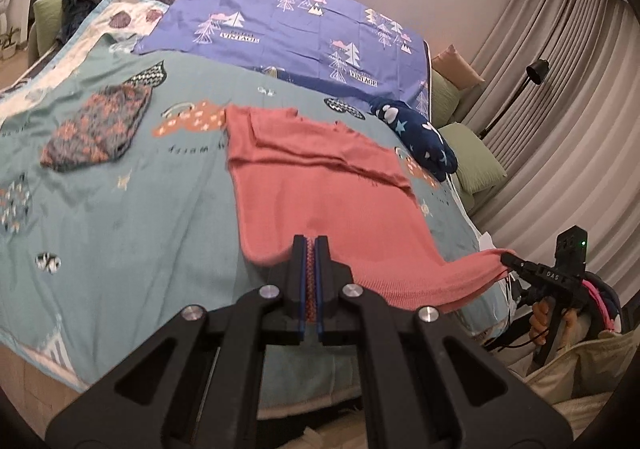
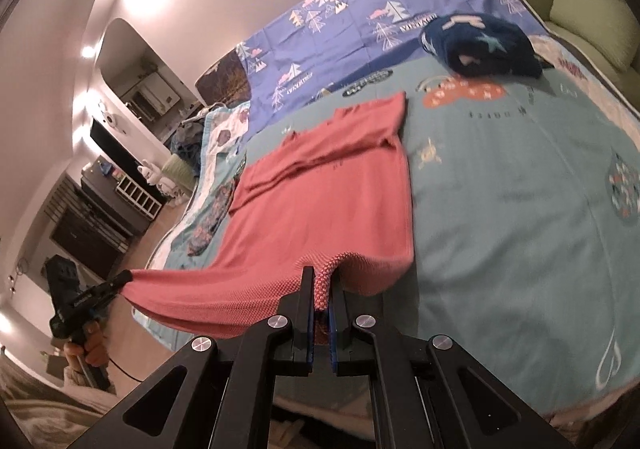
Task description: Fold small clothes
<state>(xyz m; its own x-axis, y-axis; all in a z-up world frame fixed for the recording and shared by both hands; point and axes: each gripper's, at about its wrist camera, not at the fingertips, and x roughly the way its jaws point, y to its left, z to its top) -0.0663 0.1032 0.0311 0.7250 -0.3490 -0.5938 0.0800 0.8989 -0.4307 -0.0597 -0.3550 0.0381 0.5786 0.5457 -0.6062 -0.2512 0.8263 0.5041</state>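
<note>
A salmon-pink knit garment lies spread on the teal bed cover, its sleeves folded in across the top; it also shows in the right wrist view. My left gripper is shut on the garment's near hem at its left corner and shows in the right wrist view. My right gripper is shut on the hem at the other corner and shows in the left wrist view. The hem is lifted off the bed and hangs stretched between the two grippers.
A folded floral patterned garment lies on the cover to the left. A dark blue star-print garment sits bunched at the far right. A purple tree-print sheet covers the far bed. Green cushions, curtains and a floor lamp stand right.
</note>
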